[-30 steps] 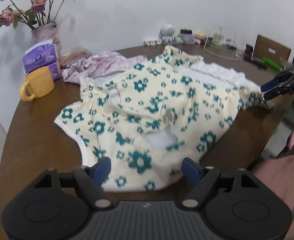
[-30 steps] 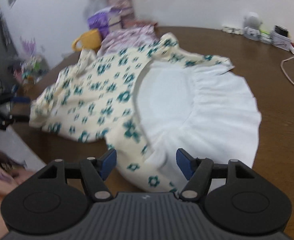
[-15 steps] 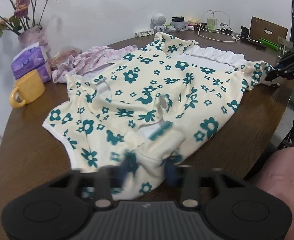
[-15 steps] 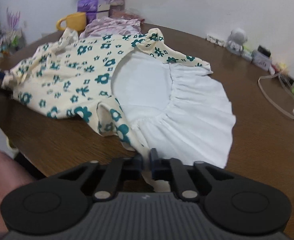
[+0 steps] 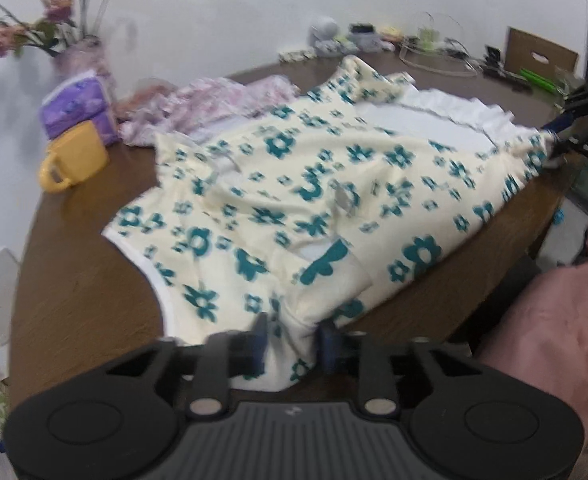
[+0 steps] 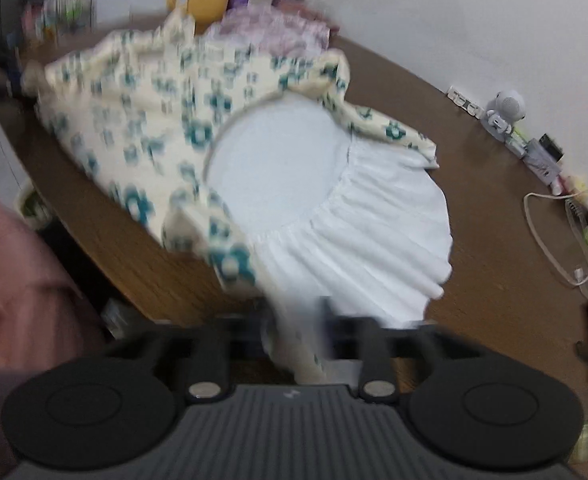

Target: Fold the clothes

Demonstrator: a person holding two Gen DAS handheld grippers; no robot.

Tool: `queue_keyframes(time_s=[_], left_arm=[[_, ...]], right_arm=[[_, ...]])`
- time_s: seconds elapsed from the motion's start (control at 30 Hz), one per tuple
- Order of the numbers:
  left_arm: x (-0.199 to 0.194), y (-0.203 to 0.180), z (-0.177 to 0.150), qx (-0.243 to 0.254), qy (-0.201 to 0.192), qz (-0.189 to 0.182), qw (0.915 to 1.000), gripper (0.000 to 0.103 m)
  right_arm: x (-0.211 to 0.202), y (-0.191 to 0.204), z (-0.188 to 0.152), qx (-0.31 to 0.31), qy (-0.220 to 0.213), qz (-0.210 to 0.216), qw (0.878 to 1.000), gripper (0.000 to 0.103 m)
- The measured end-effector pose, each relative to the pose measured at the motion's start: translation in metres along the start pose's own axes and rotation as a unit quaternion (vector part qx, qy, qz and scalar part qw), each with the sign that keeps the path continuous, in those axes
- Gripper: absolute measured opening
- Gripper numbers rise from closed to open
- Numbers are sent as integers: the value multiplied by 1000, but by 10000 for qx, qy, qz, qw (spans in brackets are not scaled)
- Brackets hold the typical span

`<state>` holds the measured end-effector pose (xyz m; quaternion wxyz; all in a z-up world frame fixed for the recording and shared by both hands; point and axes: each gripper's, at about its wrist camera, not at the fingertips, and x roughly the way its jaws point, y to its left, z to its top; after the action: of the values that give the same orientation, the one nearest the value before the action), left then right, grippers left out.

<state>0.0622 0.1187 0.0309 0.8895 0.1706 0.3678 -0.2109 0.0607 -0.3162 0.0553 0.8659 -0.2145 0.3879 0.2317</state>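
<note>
Left wrist view: floral dress [image 5: 314,184] spread across the round wooden table [image 5: 74,280], near hem bunched between the blue pads of the left gripper [image 5: 292,340]. Jaws opening, cloth between them but no longer pinched as it was half a second ago, when the pads were nearly together on the fabric. Yellow mug [image 5: 74,160], purple tissue pack [image 5: 78,108], vase of dried roses [image 5: 82,56] and a pink garment [image 5: 214,100] parked along the far left edge; right gripper [image 5: 562,136] visible at the dress's far corner, state not readable from here.

Right wrist view: same dress seen from the other end, white pleated skirt lining [image 6: 358,232] fanned out, floral edge trailing into the right gripper [image 6: 294,340]. Heavy blur; jaws opening here too, fabric lying between the pads after the tight clamp of half a second ago. Cable [image 6: 550,236] and small white figurine [image 6: 502,112] along the table's back edge.

Both ends apparently let go at once: likely a straightening pull finished and the dress laid flat, with the first fold not yet begun.
</note>
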Motion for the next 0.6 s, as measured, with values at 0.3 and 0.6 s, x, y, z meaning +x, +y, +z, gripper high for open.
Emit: queue_keyframes(time_s=[0.3,0.6], left_arm=[[-14,41,29,-1151,-769,380,9896,73],[44,64,42,-1364,-283,653,9881,65]], right_arm=[[16,-62,96,796,-1033,-49,9914,67],[173,-77,179,307,-90,-187,9993,30]])
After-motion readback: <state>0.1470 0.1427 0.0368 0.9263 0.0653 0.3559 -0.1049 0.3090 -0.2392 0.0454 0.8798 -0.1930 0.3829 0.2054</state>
